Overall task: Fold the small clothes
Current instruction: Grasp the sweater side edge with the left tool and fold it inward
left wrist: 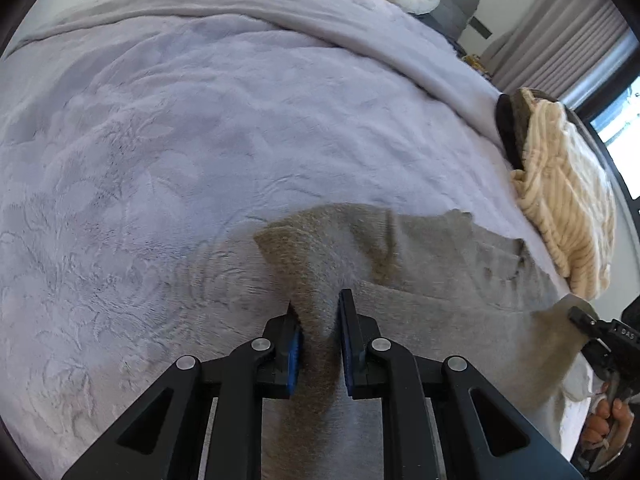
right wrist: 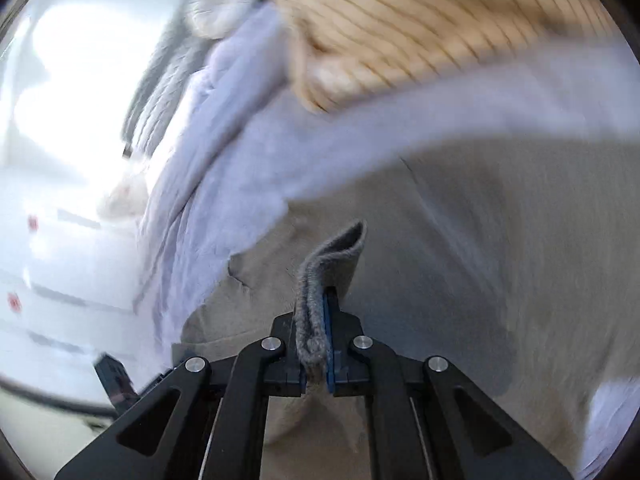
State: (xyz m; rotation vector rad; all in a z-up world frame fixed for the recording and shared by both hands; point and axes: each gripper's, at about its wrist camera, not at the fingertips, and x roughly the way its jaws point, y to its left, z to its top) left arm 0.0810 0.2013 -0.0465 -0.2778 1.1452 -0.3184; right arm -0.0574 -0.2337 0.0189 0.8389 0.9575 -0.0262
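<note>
Grey garment lies on a lilac bed, pinched by both claws: left claw and right claw (blurred view).

Bed blanket (lavender, plush) bears grey garment, cream knit.

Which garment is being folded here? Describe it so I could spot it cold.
On the pale lilac plush bedspread, look at the near edge: the grey-beige fleece garment lies spread there, pinched by the left gripper and the right gripper. Unlike the cream ribbed knit farther right, it is smooth and unribbed.
</note>
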